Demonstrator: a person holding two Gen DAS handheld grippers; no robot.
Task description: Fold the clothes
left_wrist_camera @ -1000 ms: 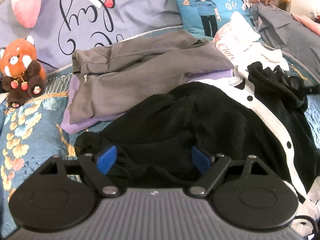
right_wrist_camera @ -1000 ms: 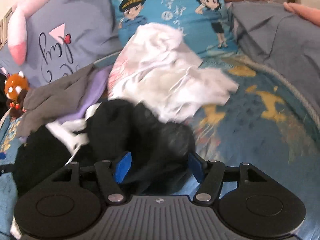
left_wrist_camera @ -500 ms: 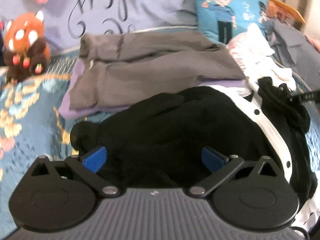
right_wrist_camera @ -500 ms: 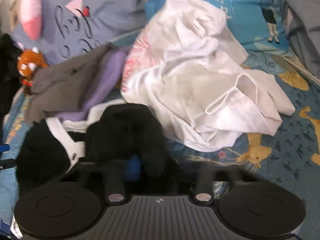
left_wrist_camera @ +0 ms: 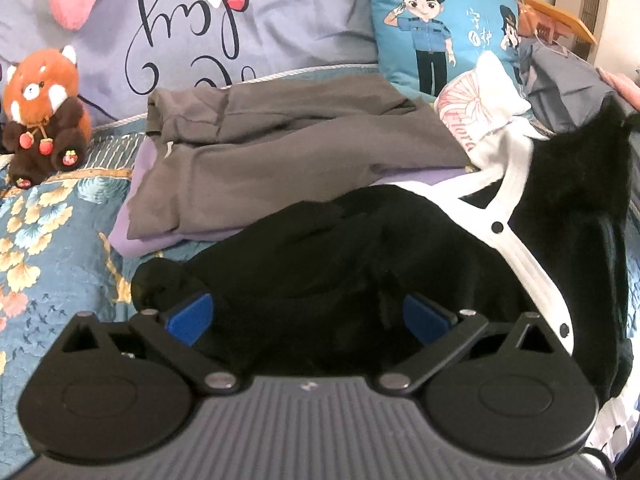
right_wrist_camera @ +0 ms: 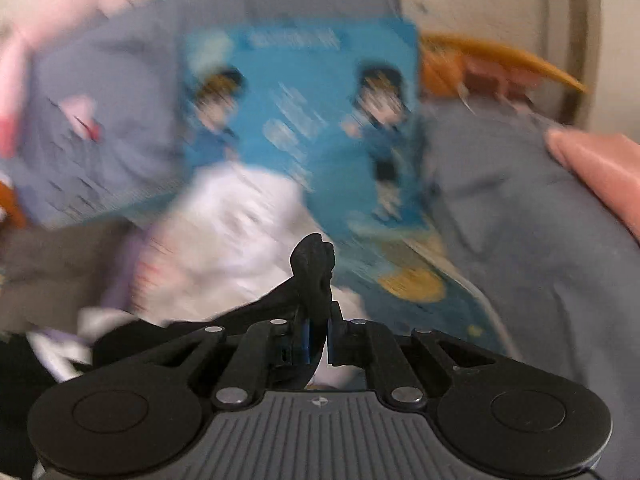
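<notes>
Only rightward, right claw point(right_wrist_camera: 318, 340) clenched on black garment point(right_wrist_camera: 312, 276), leftward, left claw point(left_wrist_camera: 306, 316) released over it.

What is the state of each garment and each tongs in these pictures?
Left tongs: open wide, black cardigan between the pads, not gripped.
Right tongs: shut on a bunch of black cardigan fabric.
Black cardigan: unfolded, crumpled on the bed, one part lifted.
Grey garment: roughly folded, lying on the purple garment.
Purple garment: flat under the grey one.
White garment: crumpled, unfolded.
</notes>
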